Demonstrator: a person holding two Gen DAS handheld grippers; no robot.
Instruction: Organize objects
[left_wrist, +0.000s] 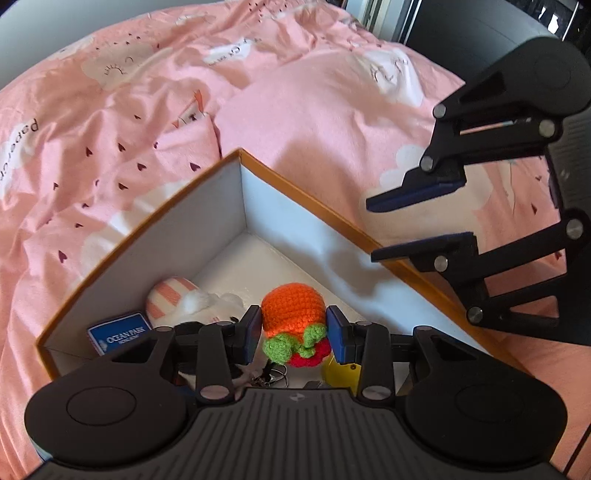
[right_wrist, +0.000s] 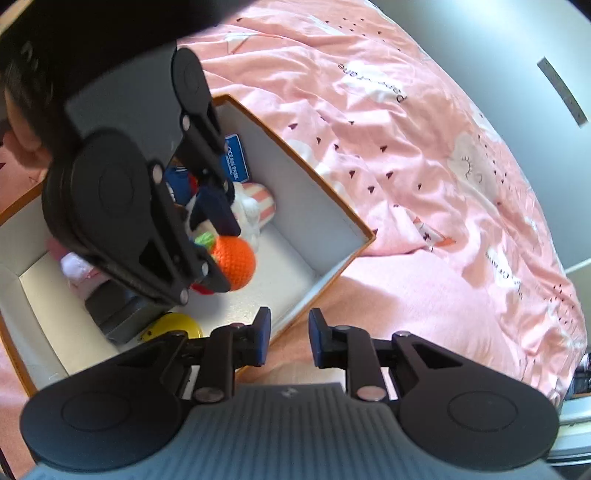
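A bed draped in a wrinkled pink quilt (left_wrist: 314, 110) printed with white clouds and small dark hearts is seen filling the scene, and on it an orange-rimmed cardboard box with white inner walls (left_wrist: 295, 206) is set. Nearest in the left wrist view, the left gripper (left_wrist: 294, 334) is held down inside the box, its blue pads closed on a crocheted orange toy with green leaves and a red base (left_wrist: 293, 310); the toy is carried just above the box floor, not yet let go. Beside it, a yellow round object (left_wrist: 338, 371) and a ring of keys are glimpsed below. Further in, a pink-and-white striped soft toy (left_wrist: 168, 297) and a blue card lettered "OCEAN PARK" (left_wrist: 120, 334) are found against the left wall. Over the box's right rim, the right gripper (right_wrist: 289, 341) is seen with nothing between its fingers, a narrow gap left between the pads. Several items are already boxed; the crocheted piece remains to be released, and nothing loose is spotted on the visible quilt.
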